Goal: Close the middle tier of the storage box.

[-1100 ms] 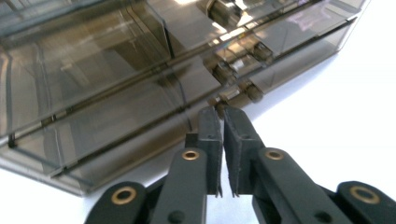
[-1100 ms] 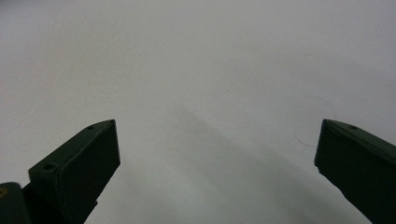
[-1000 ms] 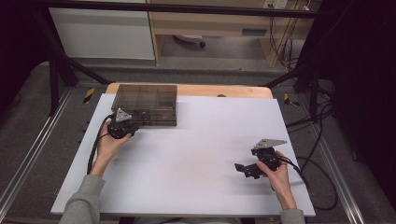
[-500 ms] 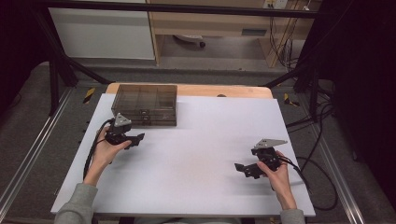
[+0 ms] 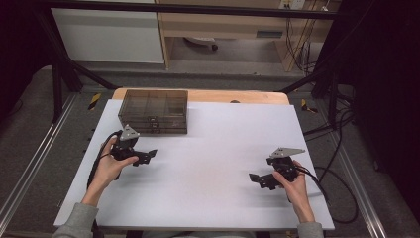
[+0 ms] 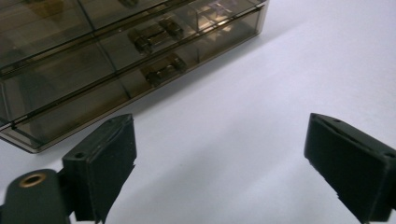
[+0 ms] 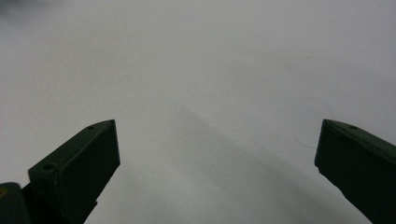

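Smoky plastic drawer box (image 5: pixel 153 110) sitting at far left of white bench (image 5: pixel 213 148), drawers (image 6: pixel 154 39) closed. Left claw (image 5: pixel 148 156) hovering just in front of box, not touching, jaws having just been opening, now spread wide with nothing between. Right claw (image 5: pixel 257 179) resting low over bare bench near right edge, well apart from box, jaws released, gripping nothing.

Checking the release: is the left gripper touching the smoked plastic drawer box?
Apart. In the left gripper view, the left gripper has just been opening; white table shows between its empty jaws and the drawer box.
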Demonstrator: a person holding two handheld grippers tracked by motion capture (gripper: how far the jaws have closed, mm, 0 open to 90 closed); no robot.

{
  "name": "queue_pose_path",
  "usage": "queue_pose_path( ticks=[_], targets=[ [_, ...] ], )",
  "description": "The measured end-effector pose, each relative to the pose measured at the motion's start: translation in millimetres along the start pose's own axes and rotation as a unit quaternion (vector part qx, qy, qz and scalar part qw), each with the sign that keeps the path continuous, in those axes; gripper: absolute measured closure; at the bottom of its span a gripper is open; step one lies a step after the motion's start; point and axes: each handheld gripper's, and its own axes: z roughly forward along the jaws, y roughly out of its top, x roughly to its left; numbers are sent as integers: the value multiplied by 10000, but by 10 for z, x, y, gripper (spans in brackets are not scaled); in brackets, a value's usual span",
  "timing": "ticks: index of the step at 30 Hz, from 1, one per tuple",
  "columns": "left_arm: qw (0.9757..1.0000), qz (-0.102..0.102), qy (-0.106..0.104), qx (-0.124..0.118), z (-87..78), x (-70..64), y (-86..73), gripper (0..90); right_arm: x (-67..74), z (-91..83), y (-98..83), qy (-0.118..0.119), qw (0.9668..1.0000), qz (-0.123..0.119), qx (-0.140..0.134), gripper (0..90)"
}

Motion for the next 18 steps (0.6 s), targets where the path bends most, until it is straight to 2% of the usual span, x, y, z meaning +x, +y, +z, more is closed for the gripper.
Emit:
queue_pose_path(
  ticks=[11,18],
  targets=[
    [9997,60,-178,-185,-175,-138,-101,30,0,-14,0,9,10000,-3,2,9],
    [9995,158,-228,-177,-248,-196,-216,25,7,-5,-6,1,10000,-5,6,9]
  ],
)
